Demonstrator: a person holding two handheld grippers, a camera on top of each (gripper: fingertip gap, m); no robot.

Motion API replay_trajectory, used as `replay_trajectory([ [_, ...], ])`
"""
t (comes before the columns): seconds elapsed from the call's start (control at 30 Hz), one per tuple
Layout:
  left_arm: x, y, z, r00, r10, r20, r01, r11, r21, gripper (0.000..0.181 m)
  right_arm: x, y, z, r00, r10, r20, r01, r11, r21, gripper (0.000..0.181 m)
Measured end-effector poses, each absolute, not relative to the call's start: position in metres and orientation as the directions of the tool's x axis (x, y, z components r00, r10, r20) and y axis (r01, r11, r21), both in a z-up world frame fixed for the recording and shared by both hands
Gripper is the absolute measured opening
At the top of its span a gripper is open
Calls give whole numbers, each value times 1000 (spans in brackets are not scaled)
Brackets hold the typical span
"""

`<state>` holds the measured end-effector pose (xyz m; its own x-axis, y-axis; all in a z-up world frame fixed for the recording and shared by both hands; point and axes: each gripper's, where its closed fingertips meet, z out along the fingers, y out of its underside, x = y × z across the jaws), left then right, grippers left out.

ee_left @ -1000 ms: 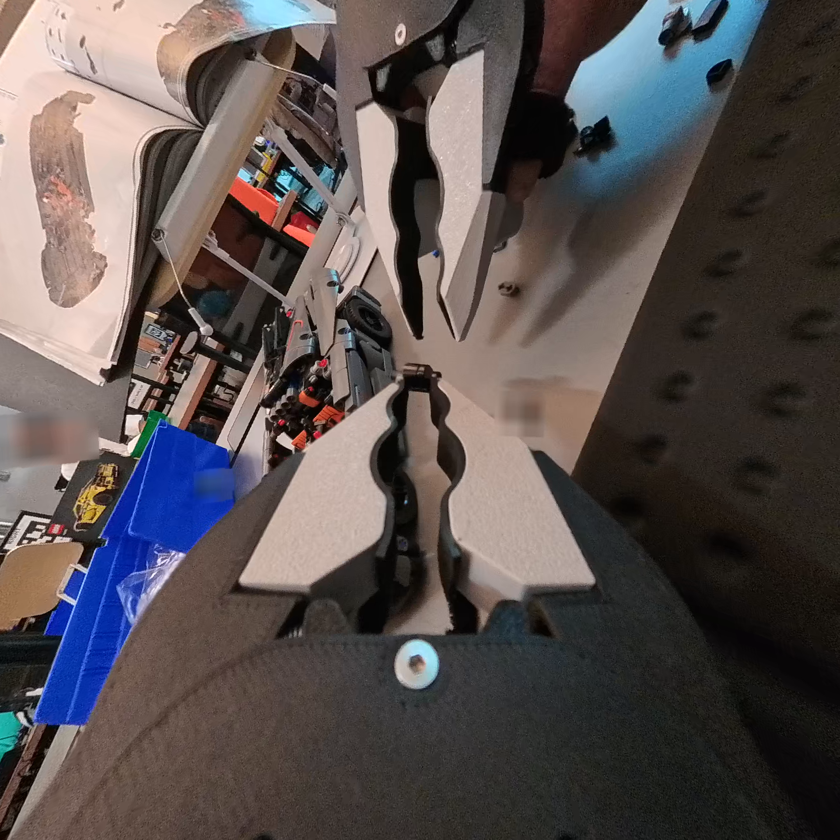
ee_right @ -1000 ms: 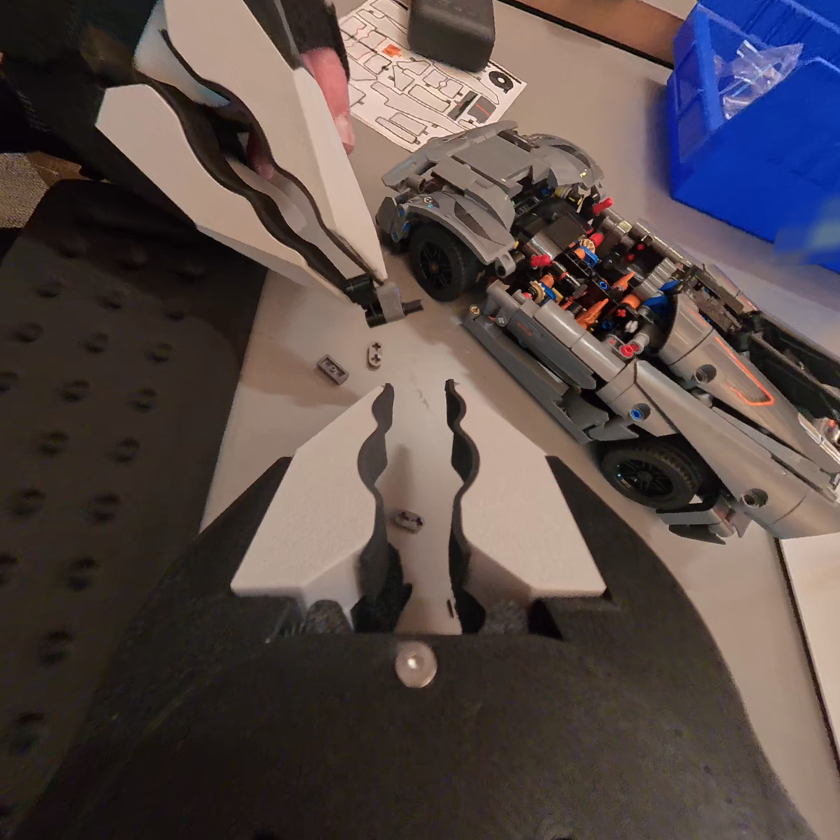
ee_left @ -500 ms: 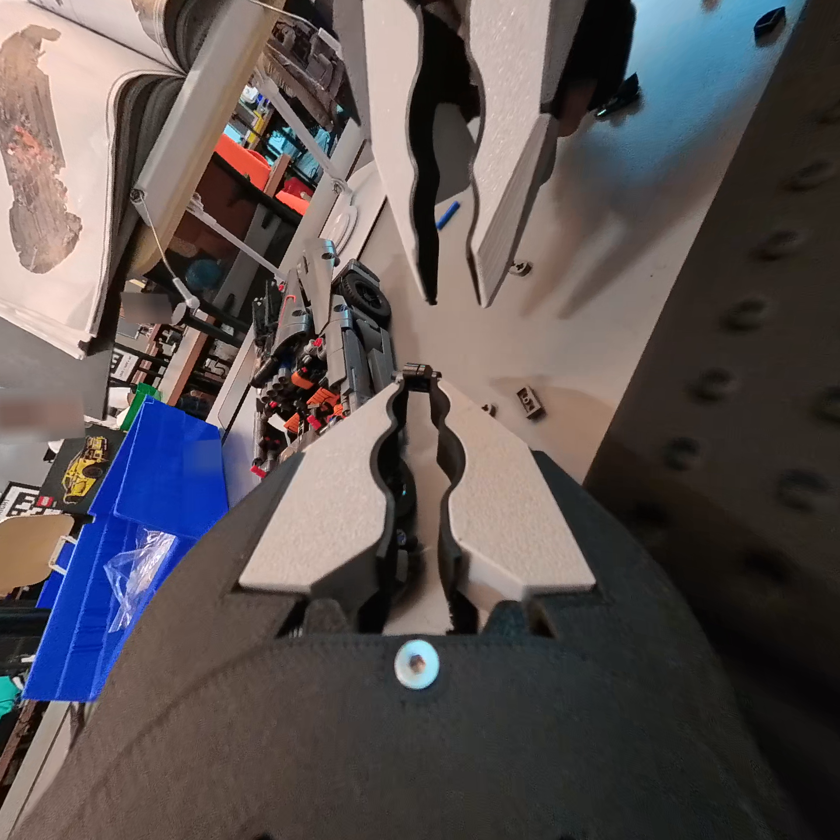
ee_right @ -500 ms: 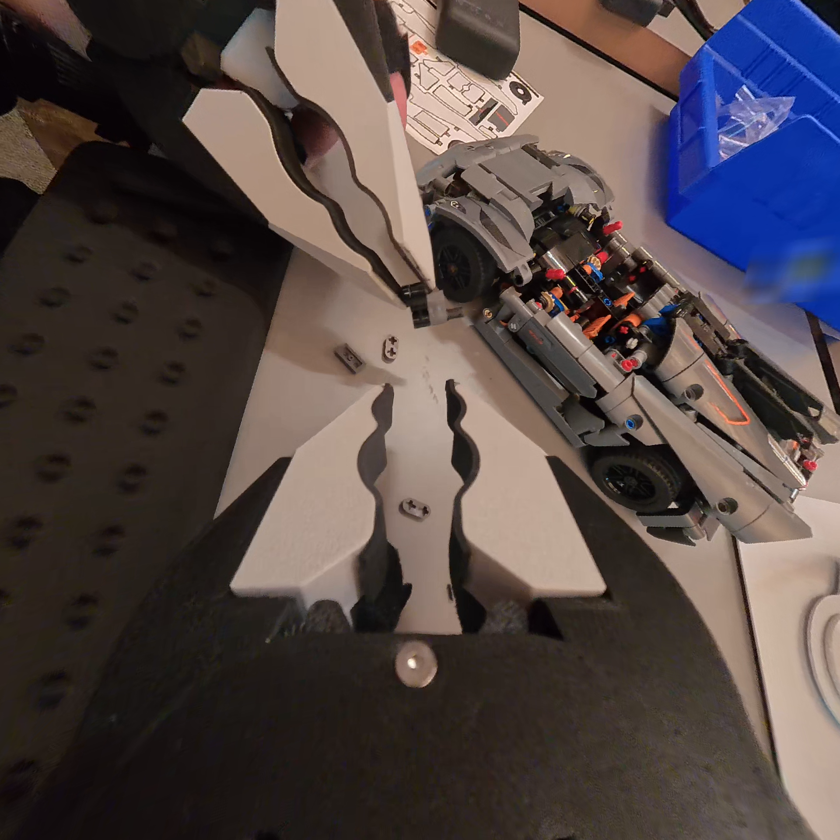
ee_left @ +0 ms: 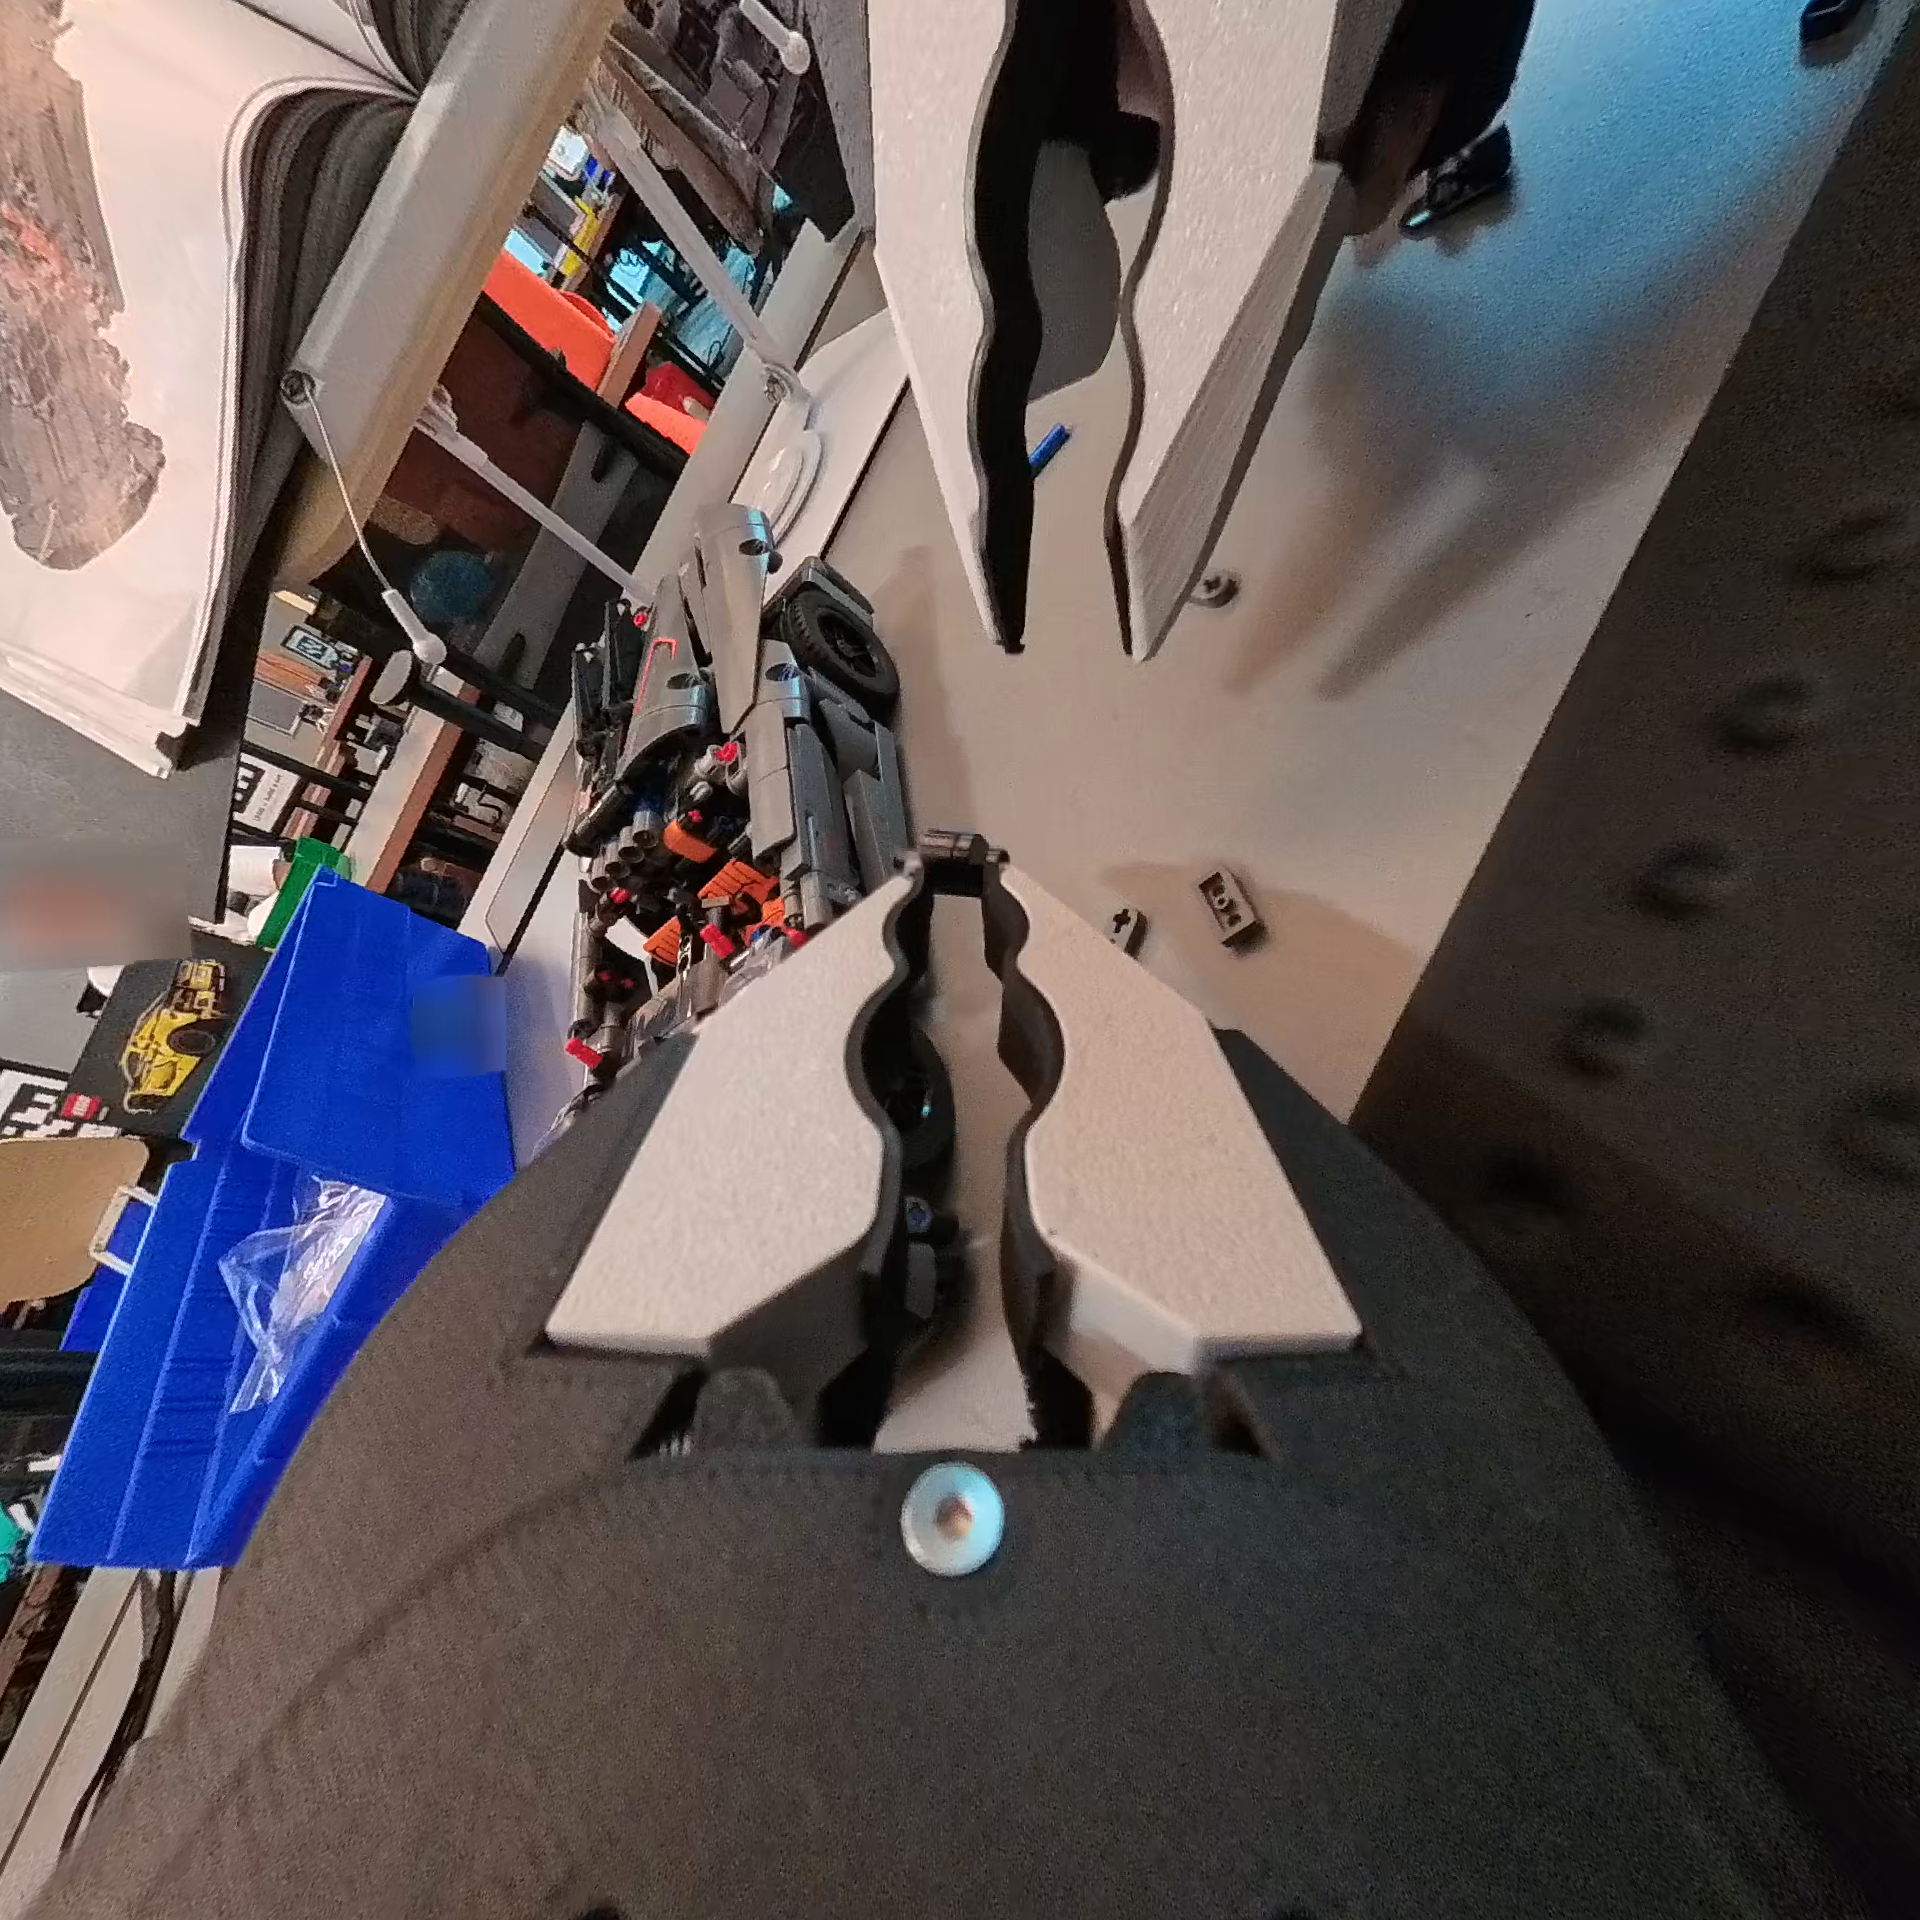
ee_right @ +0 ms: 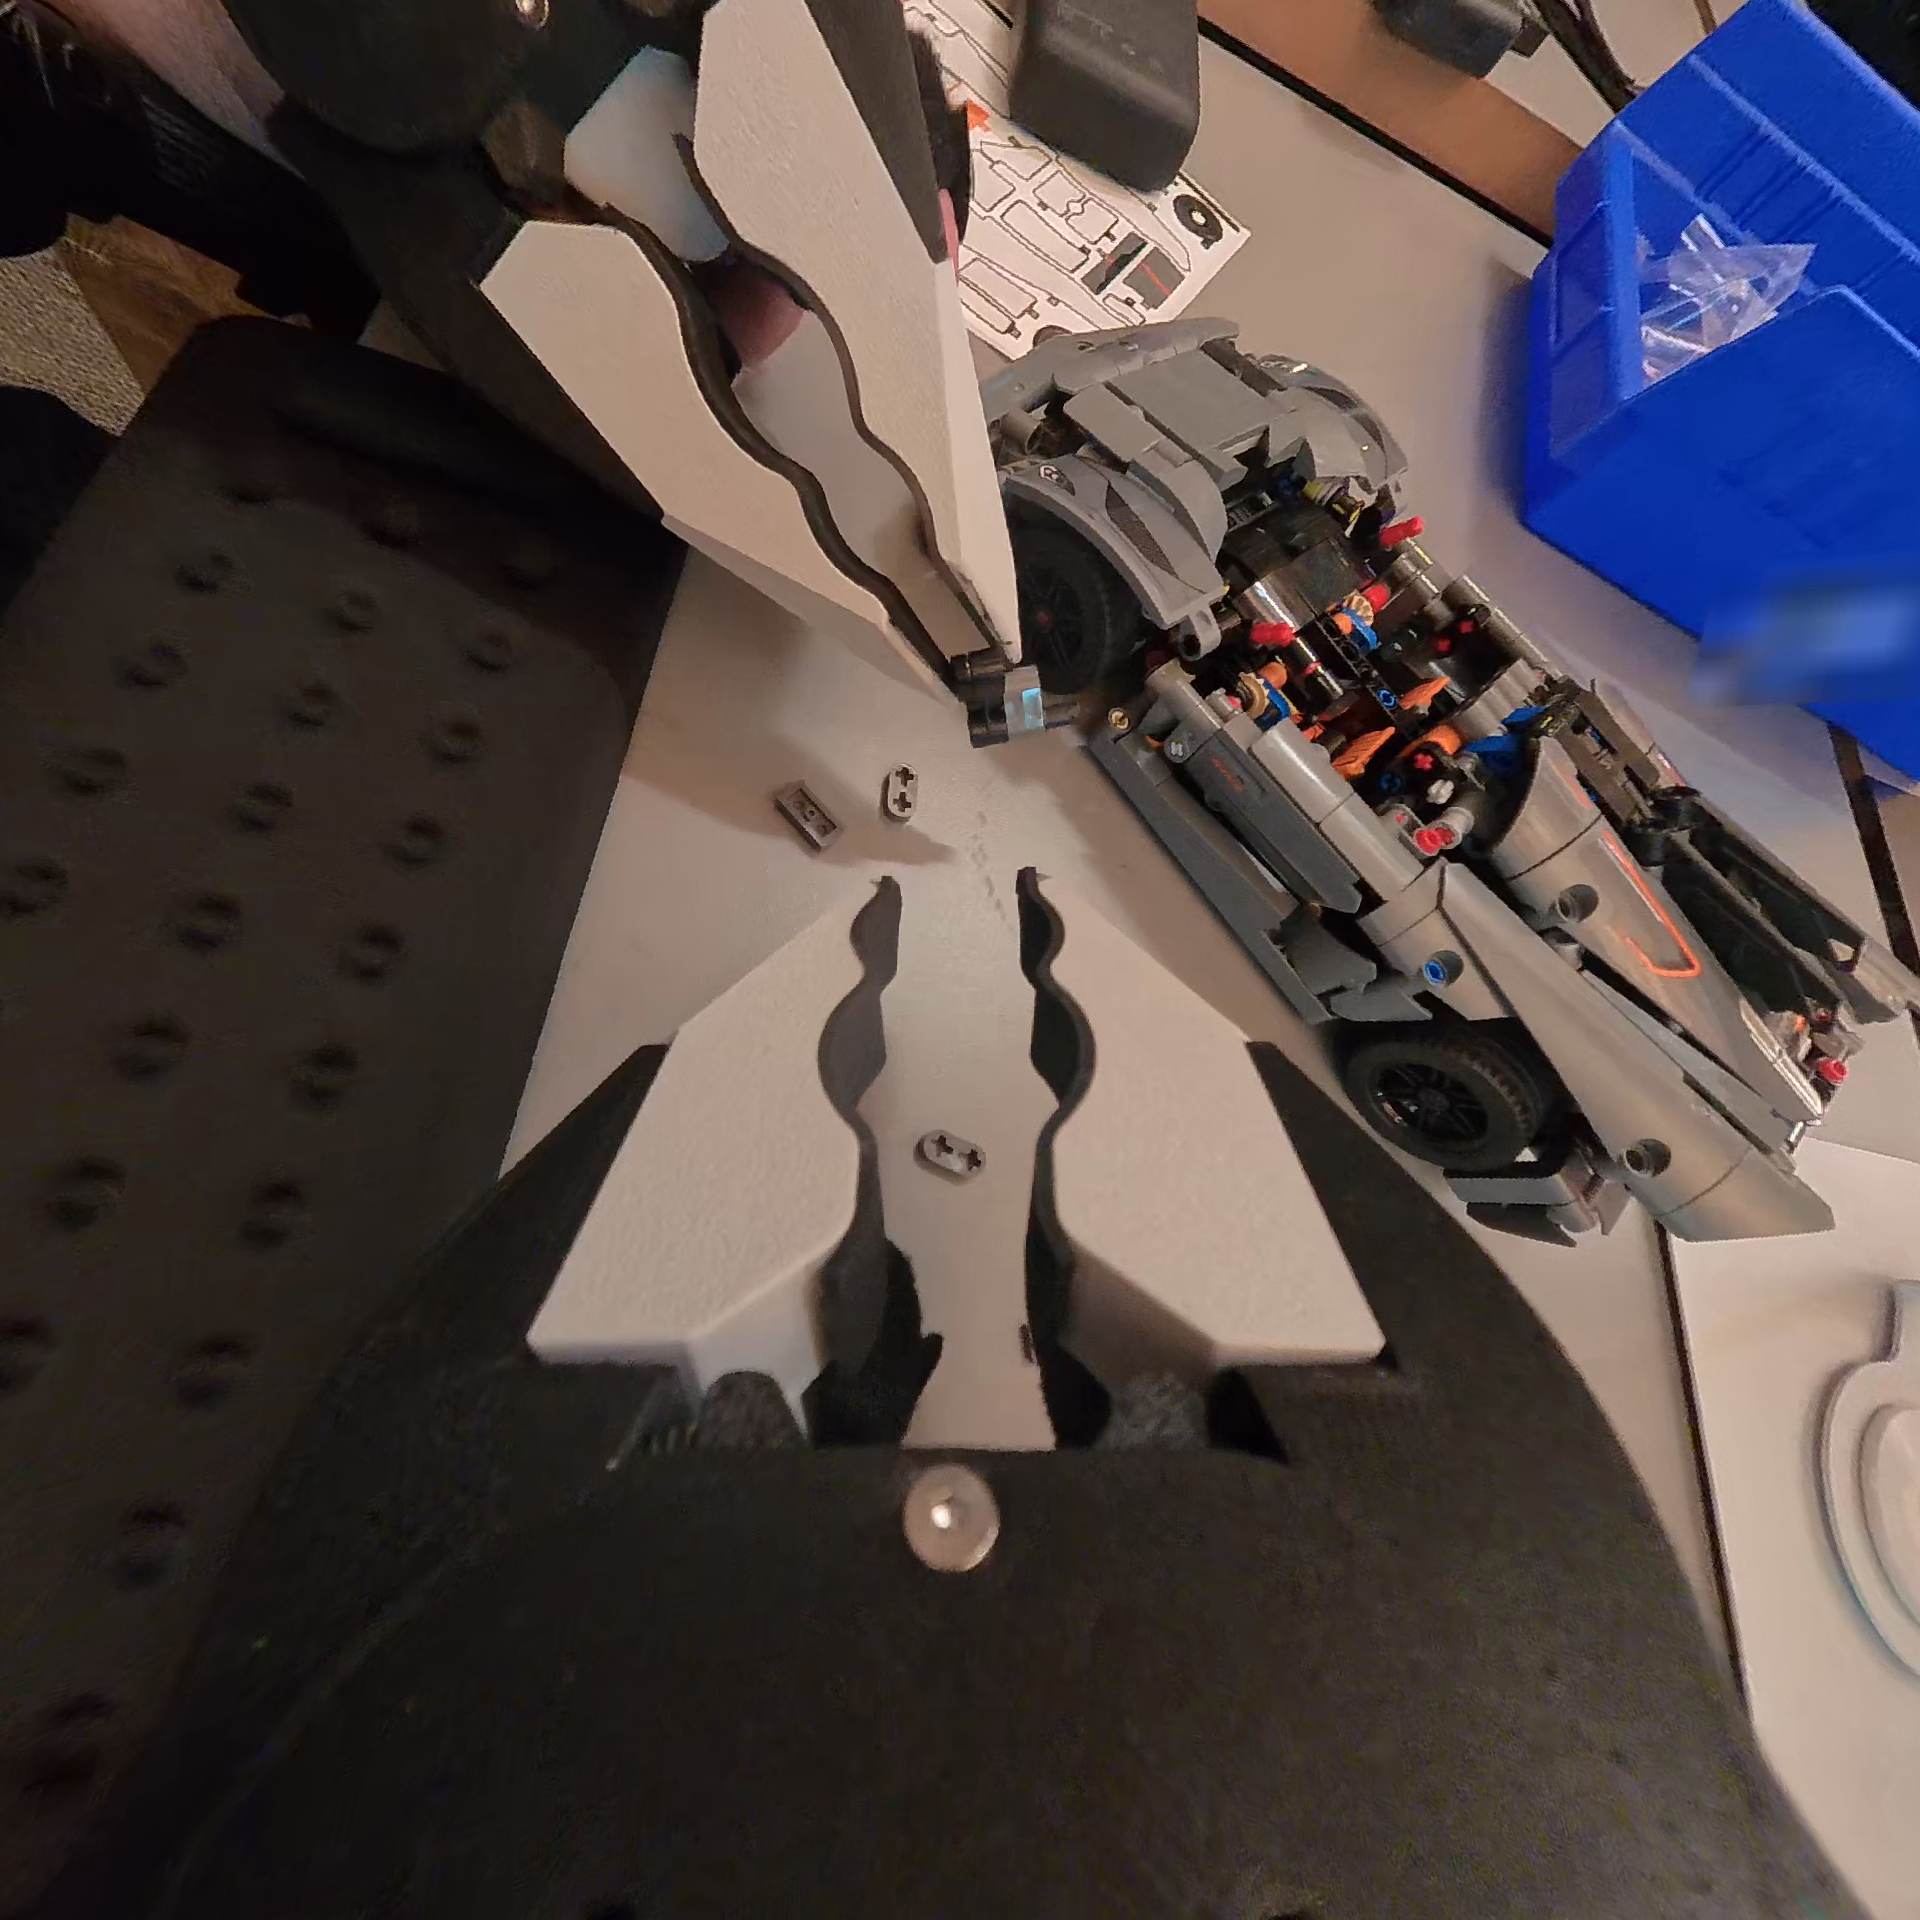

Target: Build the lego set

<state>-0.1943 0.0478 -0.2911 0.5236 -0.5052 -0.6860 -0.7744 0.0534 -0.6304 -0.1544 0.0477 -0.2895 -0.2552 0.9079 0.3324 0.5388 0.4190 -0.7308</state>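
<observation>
Lego car [ee_right: 1455,790] sits on the grey table [ee_right: 727,935], nose toward the left gripper, tail toward the right edge of the right wrist view. Biggest thing here, and I judge it stiff but fragile: rigid plastic, lots of clipped panels, open middle w/ red, orange and blue pins showing. Best hold looks like the low side sill or chassis, not the loose-looking hood panels.

Blue bin [ee_right: 1745,364] next, beyond the car: a clear plastic bag [ee_right: 1704,281] lies in it, contents too small to tell. Black studded mat [ee_right: 260,831] at the other side holds nothing I can see.

Left gripper [ee_right: 982,665] now, jaws clamped on a small black-and-grey connector piece [ee_right: 1008,701], right beside the front wheel [ee_right: 1060,613], tip just above the table. Light, hard, slippery I'd say; a tip pinch could let it twist.

Right gripper [ee_right: 956,883] hovers low, jaws apart, nothing held.

Smallest bits: 1 grey link [ee_right: 949,1155] lies on the table between the right fingers, 1 more link [ee_right: 902,792] and 1 small dark plate [ee_right: 807,814] just ahead. All tiny, light, flat; hard to pinch off the table.
</observation>
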Motion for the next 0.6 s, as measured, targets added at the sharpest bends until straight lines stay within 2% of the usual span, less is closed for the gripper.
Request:
replay_trajectory([
  [0.6, -196, 49, -293, 523, -505, -687, -780, 42, -624, 7, -153, 48, -293, -261, 914, 309, 547, 404, -733, 21],
])
